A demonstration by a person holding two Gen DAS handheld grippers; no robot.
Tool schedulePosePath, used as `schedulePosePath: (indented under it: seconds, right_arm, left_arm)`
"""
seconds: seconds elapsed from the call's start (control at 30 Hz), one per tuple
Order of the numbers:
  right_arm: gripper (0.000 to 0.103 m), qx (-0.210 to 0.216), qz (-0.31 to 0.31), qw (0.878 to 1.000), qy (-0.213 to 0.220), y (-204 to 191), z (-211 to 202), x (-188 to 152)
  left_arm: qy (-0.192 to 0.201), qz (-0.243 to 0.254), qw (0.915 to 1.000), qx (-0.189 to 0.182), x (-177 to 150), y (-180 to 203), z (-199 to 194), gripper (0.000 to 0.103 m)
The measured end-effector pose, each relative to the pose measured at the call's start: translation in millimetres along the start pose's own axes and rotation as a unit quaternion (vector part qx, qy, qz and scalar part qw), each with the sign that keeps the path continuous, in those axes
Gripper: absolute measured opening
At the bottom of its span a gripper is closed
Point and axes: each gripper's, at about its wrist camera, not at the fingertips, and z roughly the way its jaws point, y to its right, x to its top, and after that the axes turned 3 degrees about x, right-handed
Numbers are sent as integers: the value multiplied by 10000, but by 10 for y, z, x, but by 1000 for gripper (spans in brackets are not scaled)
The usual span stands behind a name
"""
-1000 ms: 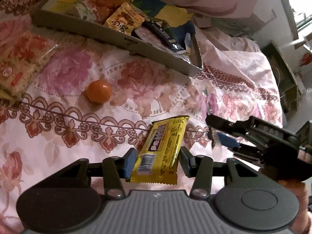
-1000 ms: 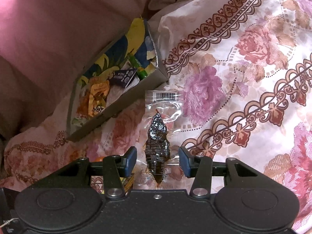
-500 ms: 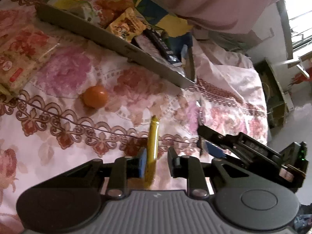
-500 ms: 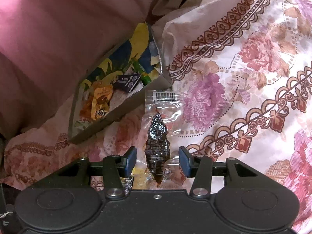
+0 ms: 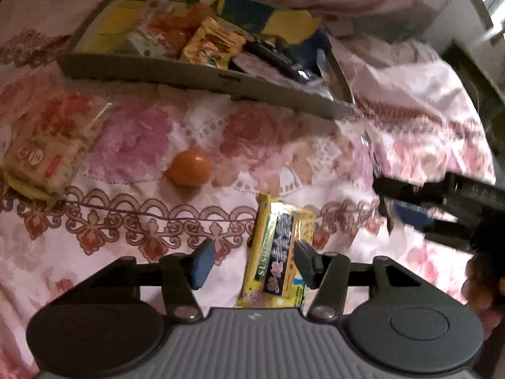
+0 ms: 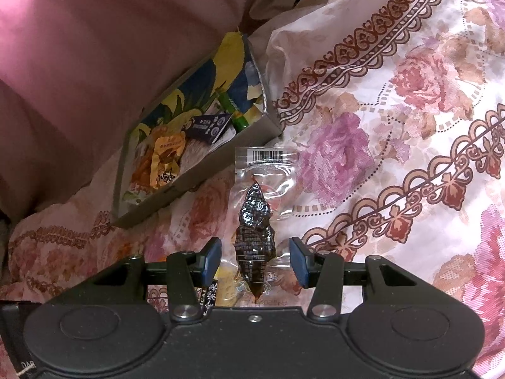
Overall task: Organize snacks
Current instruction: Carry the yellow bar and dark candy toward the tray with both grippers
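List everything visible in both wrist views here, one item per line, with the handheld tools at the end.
Yellow snack bar: one, yellow with dark label, on the bedspread between the left tool's fingers, against the right finger.
Clear snack pouch: one, dark contents, between the right tool's open fingers.
Orange fruit: one, on the bedspread.
Cracker packs: count unclear, pale with red print, far left.
Cardboard tray: one, grey, holding several snacks.
Bedspread: one, pink floral.
Left tool: open.
Right tool: open.

Both wrist views look low and close across the bed (image 5: 132,221) toward the shared snack box (image 5: 202,77) (image 6: 202,170).
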Motion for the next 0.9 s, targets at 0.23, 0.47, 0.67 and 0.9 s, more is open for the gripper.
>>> schedulePosePath:
  seconds: [0.23, 0.47, 0.67, 0.9]
  right_arm:
    - [49, 6, -44, 10000, -32, 1, 23, 2]
    - [49, 20, -127, 9999, -46, -12, 35, 5]
    - [49, 13, -206, 9998, -30, -20, 34, 2]
    - [49, 77, -311, 9995, 54, -49, 16, -10]
  left_arm:
    - [-16, 1063, 9932, 471, -66, 351, 191, 79]
    - [105, 1833, 9785, 936, -199, 560, 267, 70]
    - [124, 1949, 9761, 958, -237, 581, 210, 53]
    - [294, 1591, 9859, 428, -187, 516, 28, 53]
